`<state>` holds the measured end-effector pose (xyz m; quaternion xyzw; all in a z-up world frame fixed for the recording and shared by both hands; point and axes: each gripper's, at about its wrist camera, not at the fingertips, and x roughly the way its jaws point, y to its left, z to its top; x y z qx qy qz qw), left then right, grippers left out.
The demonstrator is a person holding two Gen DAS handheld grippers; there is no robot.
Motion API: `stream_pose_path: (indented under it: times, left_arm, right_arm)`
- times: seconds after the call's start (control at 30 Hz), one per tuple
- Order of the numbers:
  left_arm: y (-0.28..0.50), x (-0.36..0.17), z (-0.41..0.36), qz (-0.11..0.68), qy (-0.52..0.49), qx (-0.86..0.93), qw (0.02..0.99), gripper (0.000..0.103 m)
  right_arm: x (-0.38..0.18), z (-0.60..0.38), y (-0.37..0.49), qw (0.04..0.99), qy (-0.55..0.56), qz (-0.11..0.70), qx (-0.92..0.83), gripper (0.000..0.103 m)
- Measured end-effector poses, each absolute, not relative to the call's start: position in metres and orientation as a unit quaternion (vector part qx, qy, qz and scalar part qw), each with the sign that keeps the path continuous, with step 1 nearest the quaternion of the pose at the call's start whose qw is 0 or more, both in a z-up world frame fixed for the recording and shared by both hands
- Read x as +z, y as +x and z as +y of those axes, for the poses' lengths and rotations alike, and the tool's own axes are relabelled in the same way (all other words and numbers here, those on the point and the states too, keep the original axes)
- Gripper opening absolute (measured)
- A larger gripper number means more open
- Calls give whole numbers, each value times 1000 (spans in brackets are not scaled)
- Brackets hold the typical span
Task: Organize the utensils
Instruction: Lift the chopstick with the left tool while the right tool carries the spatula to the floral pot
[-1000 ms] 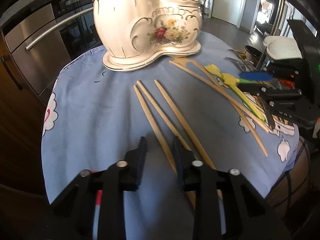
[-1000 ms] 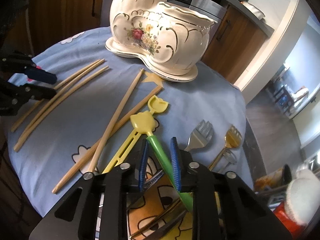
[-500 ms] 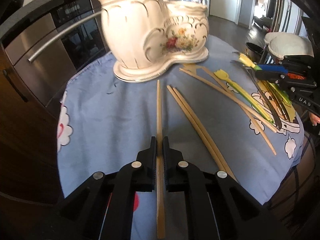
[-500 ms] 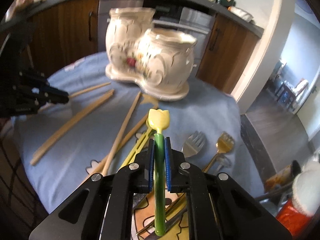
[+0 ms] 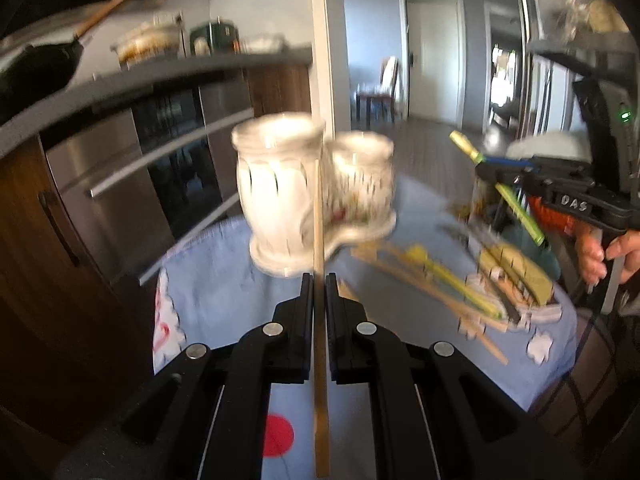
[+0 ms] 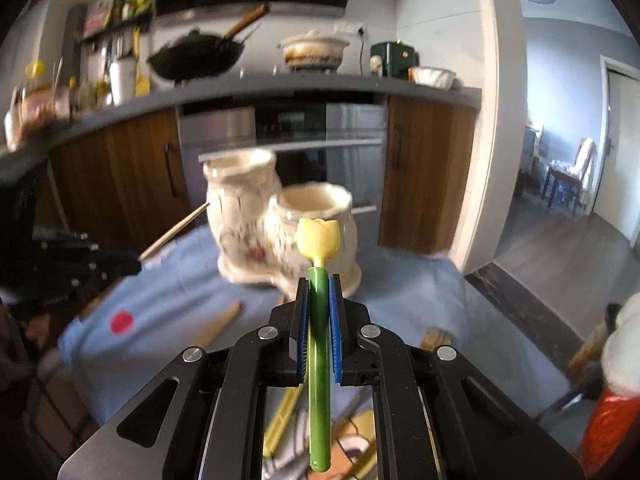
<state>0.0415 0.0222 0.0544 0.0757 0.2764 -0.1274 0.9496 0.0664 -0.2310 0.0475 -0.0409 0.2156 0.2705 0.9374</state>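
Observation:
My left gripper [image 5: 319,280] is shut on a wooden chopstick [image 5: 318,220] and holds it up off the table, pointing at the white double-pot ceramic holder [image 5: 280,196]. My right gripper [image 6: 319,280] is shut on a green utensil with a yellow tulip-shaped end [image 6: 319,240], raised and aimed at the holder's shorter pot [image 6: 316,208]. The right gripper also shows at the right in the left wrist view [image 5: 504,176]. More chopsticks [image 5: 420,280] and a yellow utensil [image 5: 452,280] lie on the blue cloth [image 5: 224,280].
The round table [image 6: 400,288] stands in front of wooden cabinets and an oven [image 6: 328,132]. A gold fork [image 6: 434,338] lies on the cloth at right. A counter behind holds a wok [image 6: 196,58] and pots. A red-and-white object [image 6: 612,392] sits at far right.
Both grippers have lifted their utensils off the table and tilted upward, now facing the holder from higher up. The views are blurred by motion.

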Motion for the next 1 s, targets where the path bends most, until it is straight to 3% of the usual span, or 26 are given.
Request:
stream_pose_path:
  times: [0.37, 0.67, 1.0]
  left_arm:
    - [68, 105, 25, 176, 31, -145, 973, 6]
    - [134, 146, 26, 127, -1, -160, 979, 6]
    - [193, 146, 22, 99, -22, -131, 986, 6]
  right_arm:
    - [81, -214, 102, 943, 19, 170, 285, 10]
    - [108, -203, 157, 937, 98, 143, 304, 10]
    - [88, -181, 209, 946, 128, 144, 262, 10]
